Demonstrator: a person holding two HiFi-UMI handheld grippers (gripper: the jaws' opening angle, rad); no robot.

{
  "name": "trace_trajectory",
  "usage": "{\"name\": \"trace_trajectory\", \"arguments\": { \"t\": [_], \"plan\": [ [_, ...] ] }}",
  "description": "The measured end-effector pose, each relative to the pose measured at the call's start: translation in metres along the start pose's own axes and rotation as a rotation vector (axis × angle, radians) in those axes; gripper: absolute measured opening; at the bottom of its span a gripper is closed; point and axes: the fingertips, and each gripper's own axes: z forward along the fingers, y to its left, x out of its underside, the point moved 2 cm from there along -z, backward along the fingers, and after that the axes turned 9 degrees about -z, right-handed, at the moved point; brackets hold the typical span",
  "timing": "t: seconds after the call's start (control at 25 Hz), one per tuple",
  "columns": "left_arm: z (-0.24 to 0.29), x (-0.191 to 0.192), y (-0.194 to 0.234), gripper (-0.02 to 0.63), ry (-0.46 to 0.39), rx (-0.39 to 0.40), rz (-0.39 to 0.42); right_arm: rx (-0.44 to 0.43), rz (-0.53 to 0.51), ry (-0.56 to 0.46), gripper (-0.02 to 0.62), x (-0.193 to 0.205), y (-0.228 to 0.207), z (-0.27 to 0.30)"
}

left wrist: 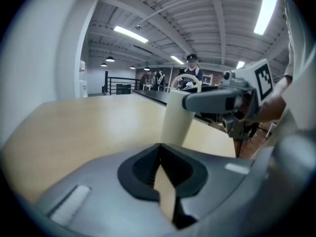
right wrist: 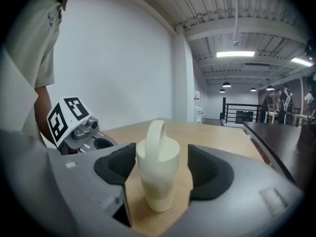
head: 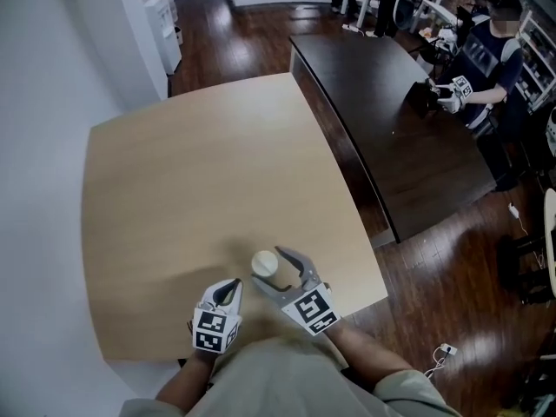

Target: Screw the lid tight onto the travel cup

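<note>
Upright travel cup (right wrist: 158, 174) stands untouched inside wide-open right gripper (head: 277, 271); left gripper (left wrist: 159, 148) closed, empty.

A: Head view?
B: 1 camera, high, steeply down on tan table (head: 174, 189), distant.
A: Gripper views?
B: 2 cameras, low, nearly level, close; sightlines cross from left and right, both sharing the cream travel cup (right wrist: 158, 177).
</note>
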Motion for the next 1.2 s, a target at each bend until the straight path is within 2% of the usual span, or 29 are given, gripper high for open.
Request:
{"name": "trace_trajectory", "arguments": {
  "t": [0.24, 0.4, 0.48, 0.64, 0.72, 0.92, 1.2],
  "plan": [
    [-0.016, 0.001, -0.001, 0.002, -0.035, 0.025, -0.005, 0.095, 0.063, 0.023, 0.324, -0.003, -0.007, -0.042],
    [-0.036, -0.006, -0.010, 0.002, -0.080, 0.072, -0.039, 0.225, 0.174, 0.014, 0.324, -0.012, -0.002, -0.080],
    [-0.049, -0.011, -0.018, 0.002, -0.108, 0.106, -0.059, 0.280, 0.218, 0.004, 0.302, -0.022, 0.007, -0.096],
    [-0.073, -0.024, -0.037, 0.002, -0.155, 0.201, -0.068, 0.363, 0.223, 0.014, 0.057, -0.045, 0.033, -0.114],
    [-0.080, -0.031, -0.045, 0.002, -0.173, 0.247, -0.048, 0.386, 0.235, 0.019, 0.002, -0.052, 0.045, -0.118],
    [-0.090, -0.042, -0.067, 0.002, -0.208, 0.307, 0.002, 0.394, 0.262, 0.017, 0.001, -0.050, 0.062, -0.130],
    [-0.102, -0.049, -0.108, 0.002, -0.268, 0.295, 0.014, 0.406, 0.298, -0.064, 0.000, -0.053, 0.053, -0.164]
  ]
}}
